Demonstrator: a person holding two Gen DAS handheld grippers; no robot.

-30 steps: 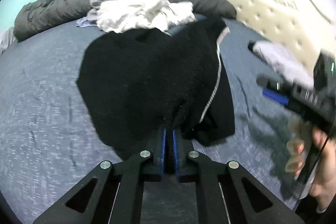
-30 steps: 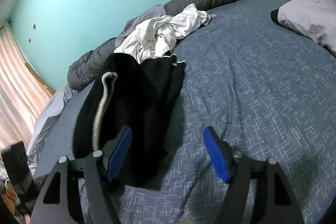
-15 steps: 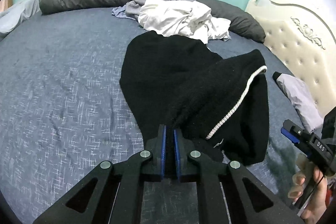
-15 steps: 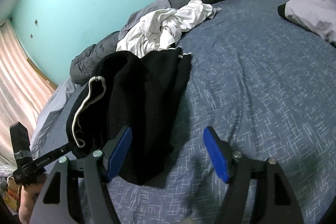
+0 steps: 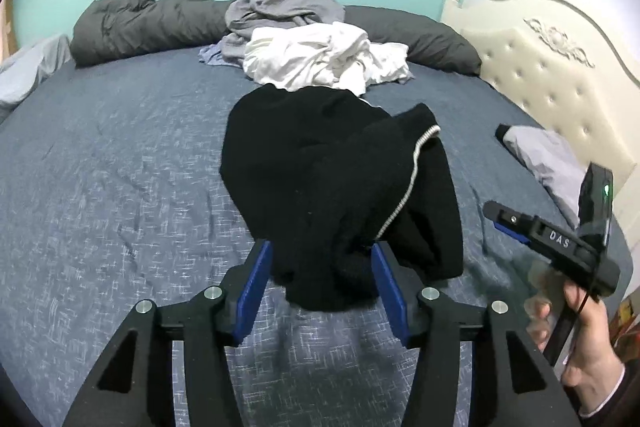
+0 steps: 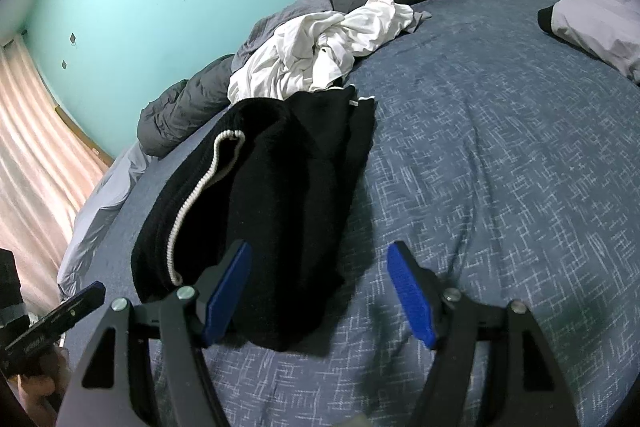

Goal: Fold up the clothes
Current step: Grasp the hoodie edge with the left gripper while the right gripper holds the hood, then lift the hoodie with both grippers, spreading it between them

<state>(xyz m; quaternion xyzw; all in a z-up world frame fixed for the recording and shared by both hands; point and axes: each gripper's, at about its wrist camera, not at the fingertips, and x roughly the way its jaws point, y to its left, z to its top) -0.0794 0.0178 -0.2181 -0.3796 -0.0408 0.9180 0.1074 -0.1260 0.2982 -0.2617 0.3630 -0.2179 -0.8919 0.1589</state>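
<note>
The left gripper (image 5: pixel 320 281) is held with its blue-padded fingers (image 5: pixel 252 287) spread wide, nothing pinched between them. The right gripper (image 6: pixel 320 297) is likewise held wide open, off to the left one's right side, gripped from below by a hand (image 5: pixel 580 355) in a dark sleeve.

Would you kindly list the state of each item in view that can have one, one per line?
left gripper: jaws open, holding nothing, the garment's near edge lying between them.
right gripper: jaws open, empty.
black garment: roughly folded over itself on the bed, pale-trimmed edge on top.
white clothes: crumpled, unfolded.
grey garment: crumpled behind the white pile.
dark duvet: bunched along the wall.
</note>
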